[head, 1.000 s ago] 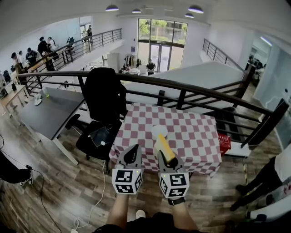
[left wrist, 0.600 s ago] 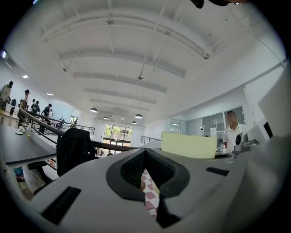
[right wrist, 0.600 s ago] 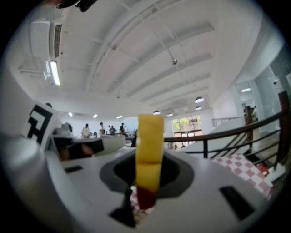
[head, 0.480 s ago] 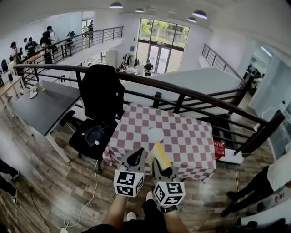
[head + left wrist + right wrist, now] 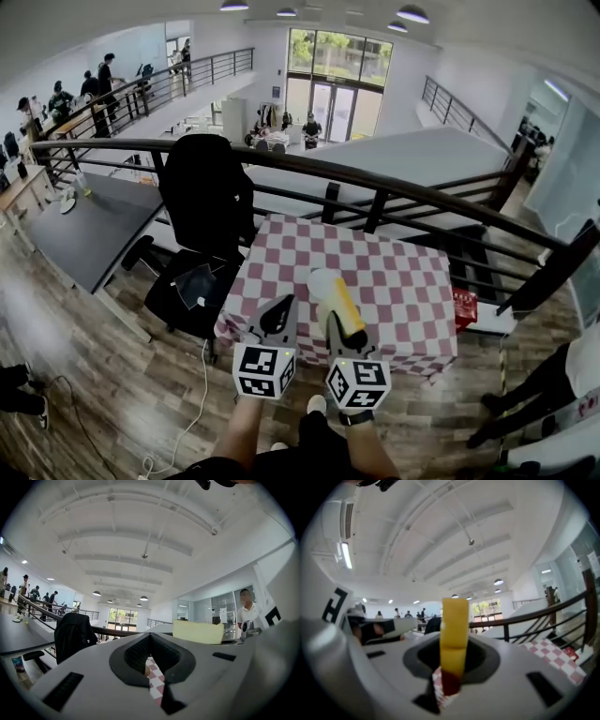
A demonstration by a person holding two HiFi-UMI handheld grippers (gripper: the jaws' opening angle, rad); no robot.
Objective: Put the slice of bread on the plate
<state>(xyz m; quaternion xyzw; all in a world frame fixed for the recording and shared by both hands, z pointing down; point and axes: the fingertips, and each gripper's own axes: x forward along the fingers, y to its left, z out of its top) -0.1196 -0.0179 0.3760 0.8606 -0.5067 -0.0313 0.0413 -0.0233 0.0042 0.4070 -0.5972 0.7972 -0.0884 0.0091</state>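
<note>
A yellow slice of bread [image 5: 341, 307] stands on edge between the jaws of my right gripper [image 5: 339, 325], which is shut on it. In the right gripper view the bread [image 5: 454, 632] rises upright in front of the camera. My left gripper [image 5: 280, 307] is held beside it, shut and with nothing in it. From the left gripper view the bread [image 5: 198, 632] shows off to the right. Both point level towards a table with a red-and-white checked cloth [image 5: 394, 281]. A white plate [image 5: 320, 280] lies on the cloth's near part, partly hidden by the bread.
A black office chair [image 5: 211, 202] stands at the table's left side, with a dark railing [image 5: 375, 183] behind the table. A grey desk [image 5: 84, 230] is further left. A red box [image 5: 464, 305] sits on the wooden floor right of the table, and a person's leg [image 5: 553, 370] is at the far right.
Both grippers have travelled forward side by side with me towards the table. The right one has rolled slightly and still grips the bread. The jaws have not changed.
</note>
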